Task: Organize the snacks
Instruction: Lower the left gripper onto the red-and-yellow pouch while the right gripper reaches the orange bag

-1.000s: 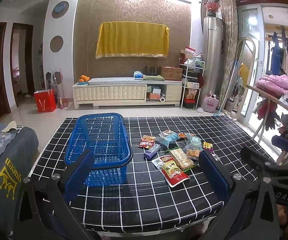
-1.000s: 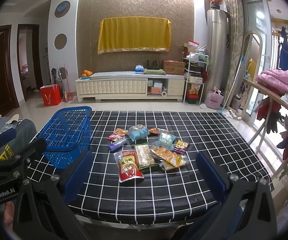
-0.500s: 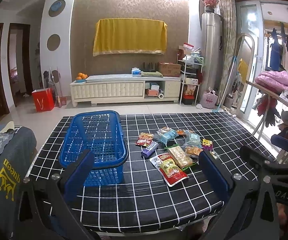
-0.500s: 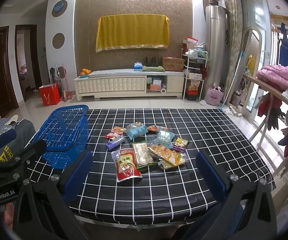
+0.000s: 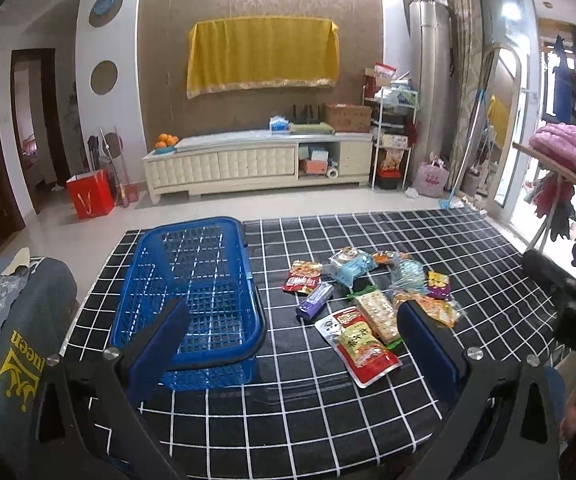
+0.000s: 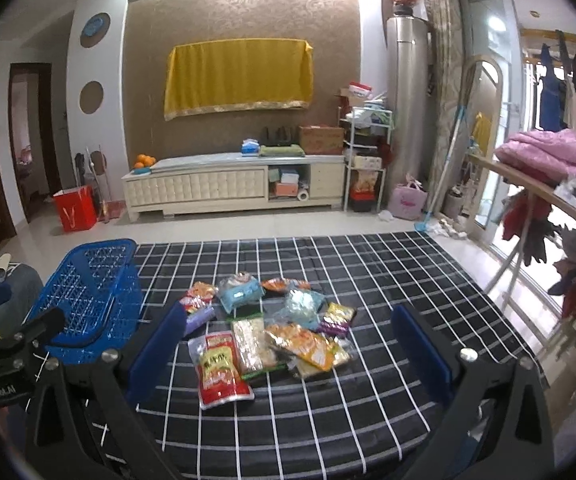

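Both grippers' jaws wide apart, empty; snack pile (image 6: 271, 328) mid-table, basket (image 5: 191, 300) nr left edge.

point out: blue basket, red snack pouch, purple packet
blue basket (image 5: 203, 224), left wrist view, far rim
red snack pouch (image 6: 220, 372), right wrist view, middle of its front
purple packet (image 5: 315, 300), left wrist view, middle of its top face

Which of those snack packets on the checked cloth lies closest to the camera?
The red and yellow packet, at the near edge of the pile; every other snack lies behind it, farther up the cloth.
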